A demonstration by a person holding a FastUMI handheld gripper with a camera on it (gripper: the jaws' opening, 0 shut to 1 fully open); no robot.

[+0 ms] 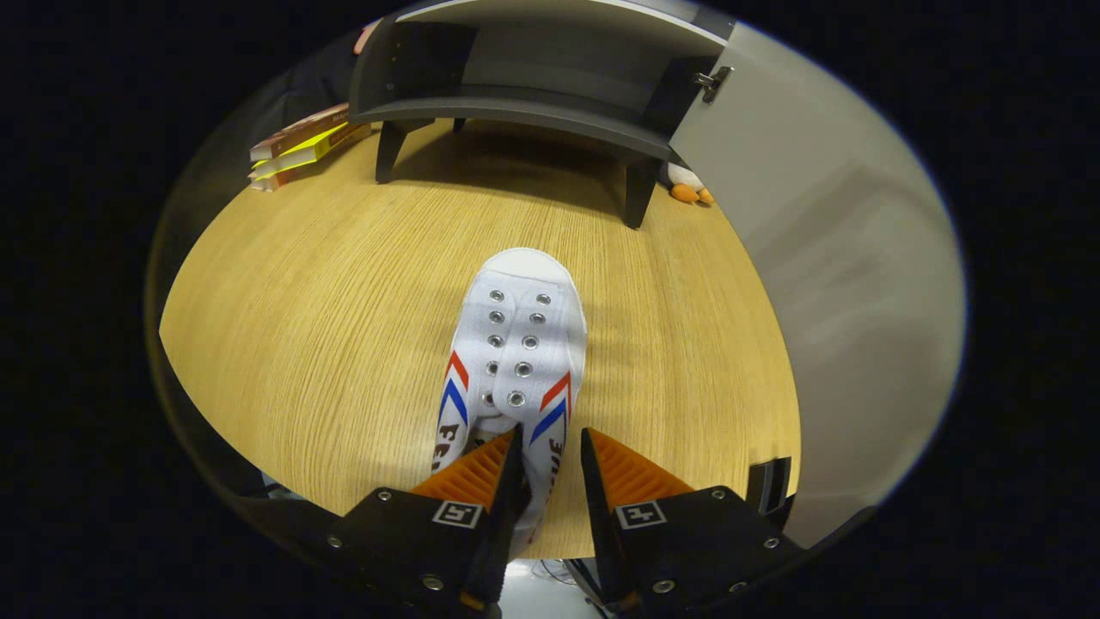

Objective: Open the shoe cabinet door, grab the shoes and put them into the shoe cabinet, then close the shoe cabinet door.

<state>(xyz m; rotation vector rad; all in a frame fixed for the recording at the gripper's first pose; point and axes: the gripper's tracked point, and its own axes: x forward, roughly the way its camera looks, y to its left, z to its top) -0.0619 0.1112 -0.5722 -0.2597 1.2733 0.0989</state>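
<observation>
We see the claw point(550, 451) nearly closed on the white shoe's point(516, 344) side wall, apparently gripping it, over the table point(301, 327), shoe cabinet point(533, 77) door point(825, 258) open beyond.

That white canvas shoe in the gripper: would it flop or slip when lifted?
The shoe looks like soft canvas, so its toe may sag. The gripper seems to pinch only one side wall by the opening, so it might swing. It is probably light.
</observation>
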